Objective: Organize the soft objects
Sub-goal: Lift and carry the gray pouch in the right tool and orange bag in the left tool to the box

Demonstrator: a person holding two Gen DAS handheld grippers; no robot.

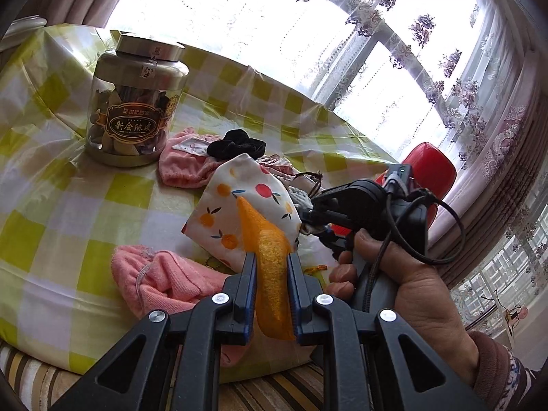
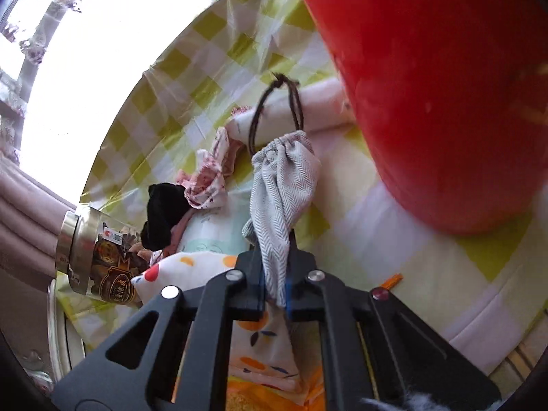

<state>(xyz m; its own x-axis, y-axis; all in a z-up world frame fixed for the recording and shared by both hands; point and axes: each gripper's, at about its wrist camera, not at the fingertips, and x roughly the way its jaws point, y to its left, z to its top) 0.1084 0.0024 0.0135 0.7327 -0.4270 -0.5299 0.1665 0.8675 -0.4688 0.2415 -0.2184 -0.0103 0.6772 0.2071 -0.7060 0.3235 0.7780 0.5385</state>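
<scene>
Left gripper (image 1: 270, 257) is closed down on an orange felt strip (image 1: 270, 284), with the strip pinched between its blue-edged pads and running forward to a fruit-print cloth pouch (image 1: 233, 212) that stands raised above the table. Right gripper (image 2: 275, 274) is clamped on a grey herringbone drawstring pouch (image 2: 284, 188); the fabric passes between the pads, and its dark cord loop (image 2: 274, 109) stands up from the gathered neck. In the left wrist view the person's right hand (image 1: 404, 274) grips the handle of the right-hand tool, with a black cable looped over it. A checked yellow-green tablecloth (image 1: 68, 185) covers the table. On it lie a pink towel cloth (image 1: 164, 281) near the left gripper, a second pink cloth (image 1: 181, 167), a black scrunchie (image 1: 236, 147) resting on that second cloth, and a patterned pink-and-white fabric item (image 2: 209, 185), possibly another scrunchie, though the view is too distorted to confirm. A labelled jar with a metal lid (image 1: 133, 102) stands upright beyond the cloths. A red container (image 2: 445, 85) stands on the table just beside the grey pouch, and a rolled pale cloth (image 2: 308, 109) lies against its base
</scene>
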